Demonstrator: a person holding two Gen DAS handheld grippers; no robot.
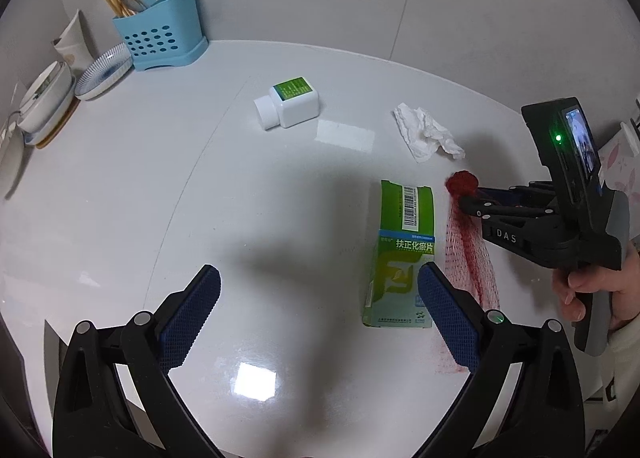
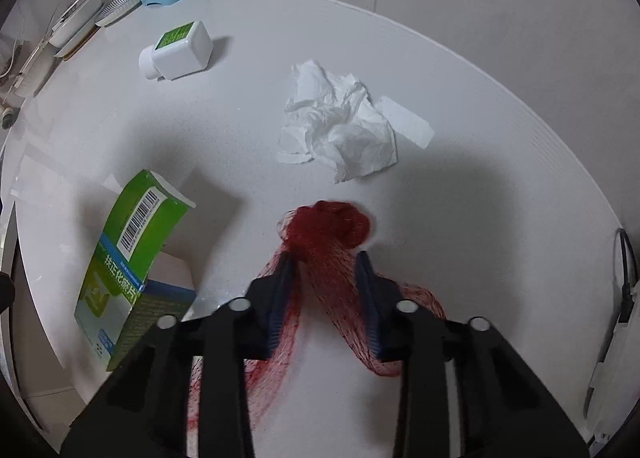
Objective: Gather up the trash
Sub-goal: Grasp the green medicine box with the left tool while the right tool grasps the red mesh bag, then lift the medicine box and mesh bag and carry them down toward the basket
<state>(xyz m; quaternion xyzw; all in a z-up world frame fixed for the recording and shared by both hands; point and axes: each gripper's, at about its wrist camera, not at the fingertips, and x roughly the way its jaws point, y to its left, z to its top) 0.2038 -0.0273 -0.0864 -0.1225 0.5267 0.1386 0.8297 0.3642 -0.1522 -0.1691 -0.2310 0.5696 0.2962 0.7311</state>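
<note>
The right gripper (image 2: 326,258) has its jaws drawn close on the red net bag (image 2: 320,278), pinching it just behind the knotted end, so the grip looks taken. The net's loose tail spreads on the white counter (image 2: 480,178) beneath the tool. A sound lift would go straight up and slowly, letting the tail clear the green box (image 2: 132,258), which lies just beside the net. The left gripper (image 1: 320,314) hovers wide open with nothing in it, one finger over the box's near end. Beyond the net lies the crumpled tissue (image 2: 336,126), and farther off the white bottle (image 2: 176,52) on its side, both waiting.
</note>
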